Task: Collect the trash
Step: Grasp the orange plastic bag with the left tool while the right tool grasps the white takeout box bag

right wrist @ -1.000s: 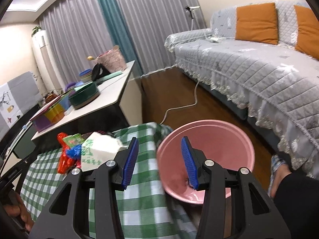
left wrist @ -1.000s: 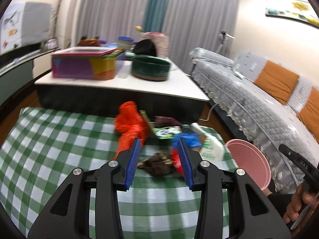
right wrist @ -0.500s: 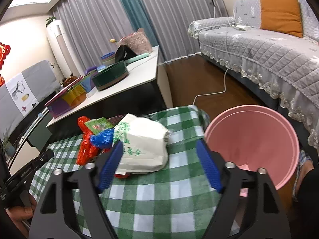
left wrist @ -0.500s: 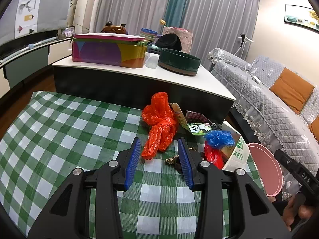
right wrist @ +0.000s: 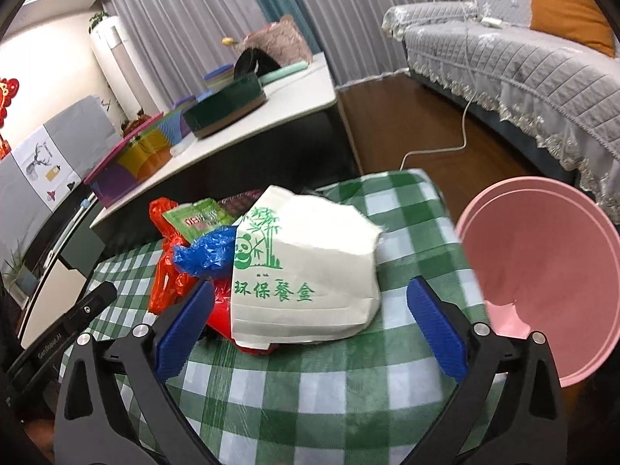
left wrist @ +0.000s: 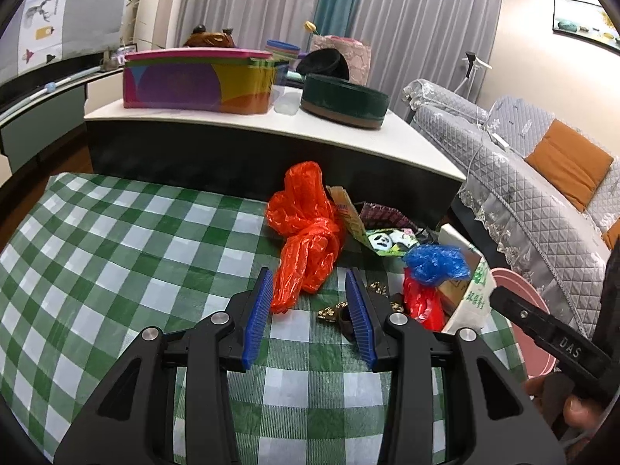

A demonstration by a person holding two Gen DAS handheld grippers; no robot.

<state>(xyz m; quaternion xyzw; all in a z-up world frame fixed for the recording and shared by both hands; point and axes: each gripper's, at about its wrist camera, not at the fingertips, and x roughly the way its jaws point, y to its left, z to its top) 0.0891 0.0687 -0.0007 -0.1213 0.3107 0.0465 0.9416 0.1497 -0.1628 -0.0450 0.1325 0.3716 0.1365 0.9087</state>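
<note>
A pile of trash lies on the green checked tablecloth (left wrist: pixel 116 252). It includes an orange plastic bag (left wrist: pixel 306 228), a blue bag (left wrist: pixel 434 259), a red bag (left wrist: pixel 422 298), a panda wrapper (left wrist: pixel 387 240) and small gold wrappers (left wrist: pixel 333 310). My left gripper (left wrist: pixel 308 275) is open just short of the orange bag's tail, with nothing between its pads. A white paper meal box (right wrist: pixel 306 267) with green print lies ahead of my right gripper (right wrist: pixel 310 286). Its jaws are opening wide, either side of the box and clear of it. A pink bin (right wrist: pixel 542 271) stands to the right, beside the table.
Behind the checked table runs a long white counter (left wrist: pixel 387 135) with a colourful box (left wrist: pixel 197 81) and a dark green round tin (left wrist: pixel 345 99). A grey sofa (right wrist: pixel 523 66) with orange cushions is at the right. A white cable (right wrist: pixel 461 131) crosses the wooden floor.
My right gripper has swung left from over the pink bin to the white box, and its jaws have spread wide. My left gripper has shifted left and lower, toward the orange bag.
</note>
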